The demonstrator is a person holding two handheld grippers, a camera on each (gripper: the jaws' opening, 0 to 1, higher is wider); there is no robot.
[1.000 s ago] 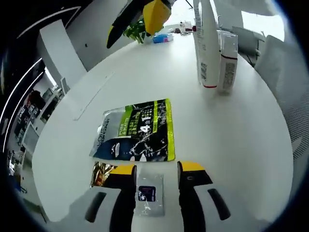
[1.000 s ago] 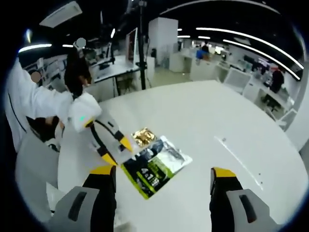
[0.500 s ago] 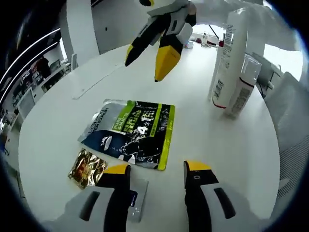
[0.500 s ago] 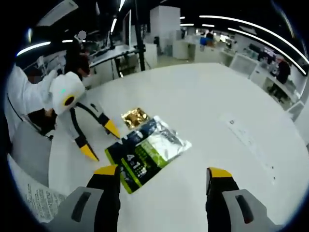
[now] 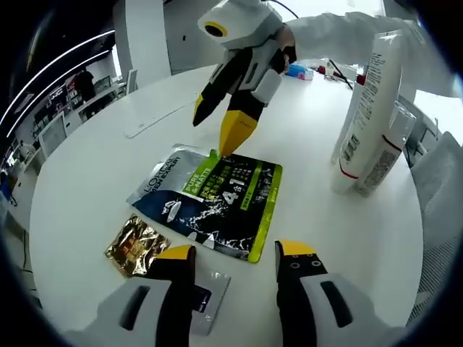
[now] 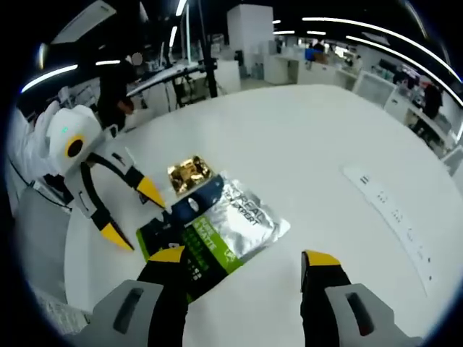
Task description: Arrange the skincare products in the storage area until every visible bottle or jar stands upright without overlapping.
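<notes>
Round white table (image 5: 94, 152), its curved edge runs down both sides of the left gripper view, lots of bare top left and right of the flat items. Left gripper (image 5: 235, 256) has jaws spread, nothing between them; a small clear sachet (image 5: 205, 303) lies partly under its left jaw, a gold foil packet (image 5: 135, 244) just left of that jaw. Green, black and silver pouch (image 5: 213, 200) lies flat just ahead of the jaws. Right gripper (image 5: 223, 124) comes in from the top, jaws apart, the nearer yellow tip at the pouch's far edge, contact can't be told. Tall white bottle (image 5: 369, 108) and a shorter clear bottle (image 5: 388, 148) stand upright, touching, well off to the right near the table edge. In the right gripper view the right gripper (image 6: 244, 256) is spread and empty, its left jaw over the pouch (image 6: 217, 228); the gold packet (image 6: 188, 173) is beyond it; the left gripper (image 6: 126, 213) enters at left, open. A flat white strip (image 6: 394, 217) lies far right, open table around. Versus half a second ago: the right gripper has come down to the pouch edge, and the left no longer covers the sachet fully.
</notes>
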